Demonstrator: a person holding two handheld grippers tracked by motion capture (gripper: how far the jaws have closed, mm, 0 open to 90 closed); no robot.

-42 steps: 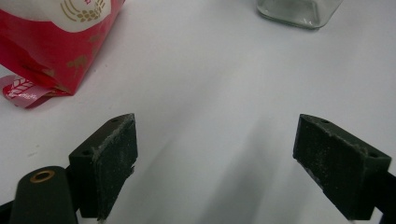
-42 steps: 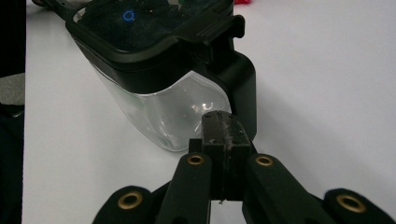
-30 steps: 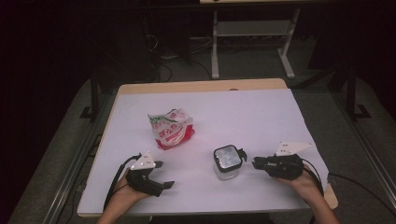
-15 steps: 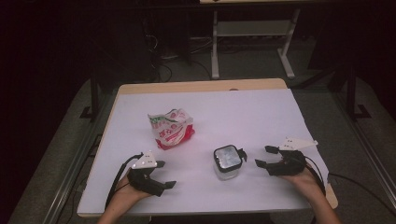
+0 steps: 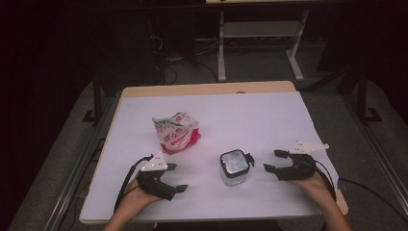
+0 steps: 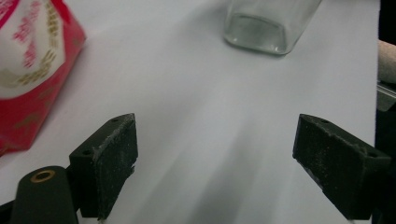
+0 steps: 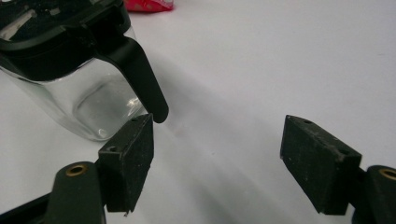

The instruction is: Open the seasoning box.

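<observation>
The right tongs (image 5: 275, 160) lie low over the near right part of the bench (image 5: 269, 115), held in the person's right hand (image 5: 312, 180). Their jaws have just been opening and now stand wide with nothing between them. In the right gripper view only bare white bench top shows between the two black pads (image 7: 130, 161), and the left pad sits just beside the tip of the jar's black handle (image 7: 142, 81), with no clear contact. The left tongs (image 5: 174, 178) rest at the near left of the bench in the left hand (image 5: 132, 197), jaws also wide and empty; the left gripper view shows plain white surface between them.

Between the two tongs, slightly farther in, stands the glass jar (image 5: 234, 167). It is square-sided and clear, upright on the bench, with a black-rimmed lid closed on top and the handle pointing toward the right tongs. It looks empty through the glass. In the left gripper view its clear base (image 6: 261, 28) appears ahead and to the right, well apart from the jaws.

Farther back and to the left lies a crumpled red and white packet (image 5: 175, 132), with green print on its top, near the left tongs but not touching them. The far half of the bench is bare white, edged by a pale wooden rim.
</observation>
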